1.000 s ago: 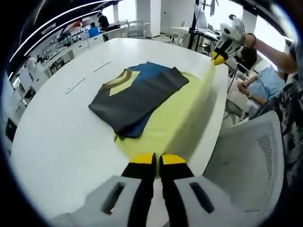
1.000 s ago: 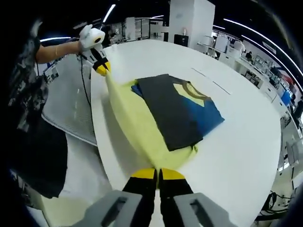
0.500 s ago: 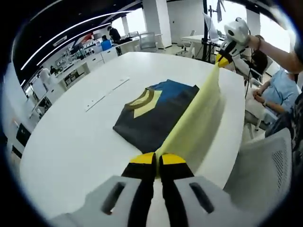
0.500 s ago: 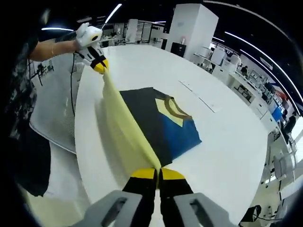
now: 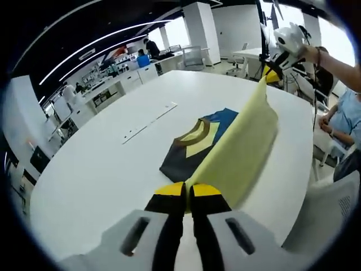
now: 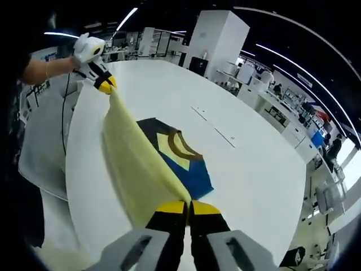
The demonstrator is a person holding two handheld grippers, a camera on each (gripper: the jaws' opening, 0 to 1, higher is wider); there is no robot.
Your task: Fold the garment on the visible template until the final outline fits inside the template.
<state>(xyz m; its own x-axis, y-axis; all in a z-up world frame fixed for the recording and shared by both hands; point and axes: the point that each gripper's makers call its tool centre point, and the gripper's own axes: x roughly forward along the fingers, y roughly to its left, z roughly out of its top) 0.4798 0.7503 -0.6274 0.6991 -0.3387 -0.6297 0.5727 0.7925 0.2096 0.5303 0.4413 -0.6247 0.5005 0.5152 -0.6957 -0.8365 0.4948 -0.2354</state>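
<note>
A folded garment (image 5: 194, 148), dark grey and blue with a yellow collar panel, lies on the round white table (image 5: 96, 169). A pale yellow template sheet (image 5: 242, 141) is lifted off the table along one edge and stretched taut between both grippers. My left gripper (image 5: 187, 195) is shut on one corner of it. The right gripper (image 5: 269, 74) pinches the other corner, high at the upper right. In the right gripper view, my right gripper (image 6: 188, 208) is shut on the sheet (image 6: 135, 164), the left gripper (image 6: 105, 84) holds the far corner, and the raised sheet hides part of the garment (image 6: 181, 161).
A grey mesh chair (image 5: 330, 209) stands at the table's near edge, with a seated person (image 5: 345, 121) beyond it. Small marks (image 5: 148, 118) lie on the table past the garment. Desks and pillars fill the room behind. Bare tabletop (image 6: 254, 164) spreads beyond the garment.
Both grippers have risen and carried the yellow sheet's edge up off the table and towards the garment. The sheet now stands steeper and hides more of the garment.
</note>
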